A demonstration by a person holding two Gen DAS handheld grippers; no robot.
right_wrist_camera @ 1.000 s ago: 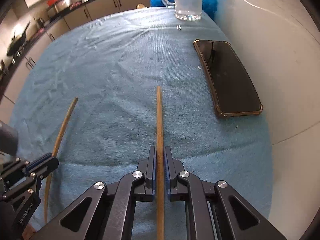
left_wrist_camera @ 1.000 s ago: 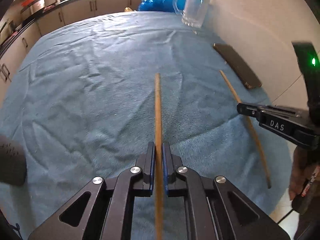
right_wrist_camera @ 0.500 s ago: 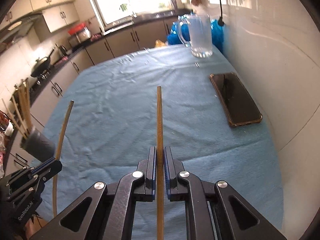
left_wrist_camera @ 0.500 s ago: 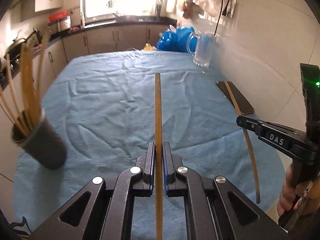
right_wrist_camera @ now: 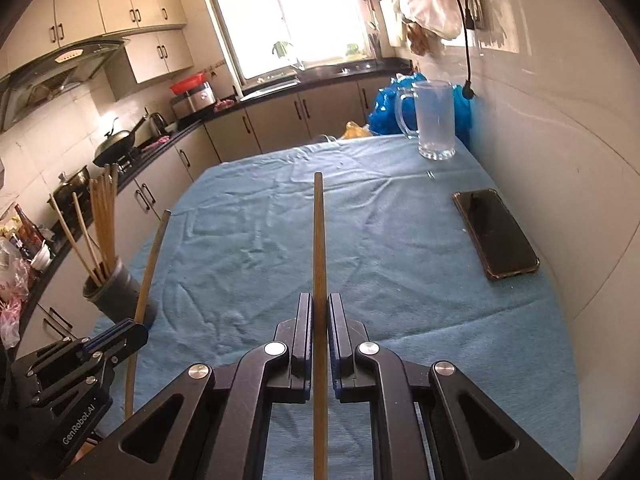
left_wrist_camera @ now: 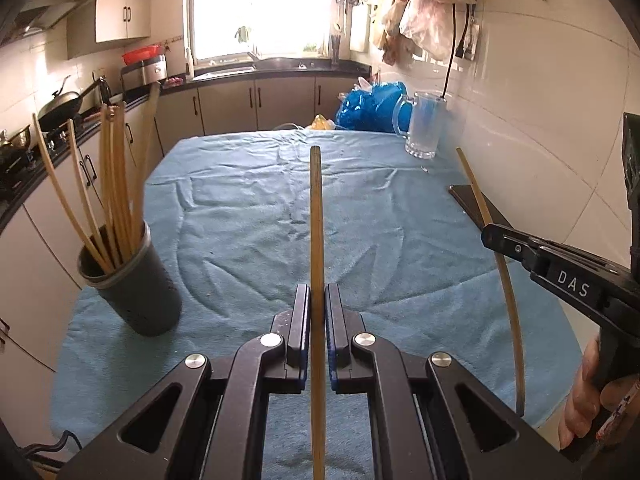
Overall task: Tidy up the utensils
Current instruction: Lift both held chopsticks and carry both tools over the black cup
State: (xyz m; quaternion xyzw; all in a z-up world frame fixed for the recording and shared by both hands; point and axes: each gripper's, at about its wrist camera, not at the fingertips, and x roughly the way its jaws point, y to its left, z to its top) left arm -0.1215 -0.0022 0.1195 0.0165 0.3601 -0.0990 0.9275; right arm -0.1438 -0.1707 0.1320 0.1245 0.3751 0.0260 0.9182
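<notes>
Wooden chopsticks (left_wrist_camera: pixel 316 220) (right_wrist_camera: pixel 318 240) sit pinched in both jaws; tip each upright over the dark holder (left_wrist_camera: pixel 132 280) before letting go.

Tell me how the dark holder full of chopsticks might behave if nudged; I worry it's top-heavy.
The dark holder may tip fairly easily: it looks narrow, and its chopsticks stand far above the rim, fanning outward. The soft, wrinkled blue cloth under it probably makes it drag rather than slide. It already looks slightly tilted, though the fisheye lens could cause that.
</notes>
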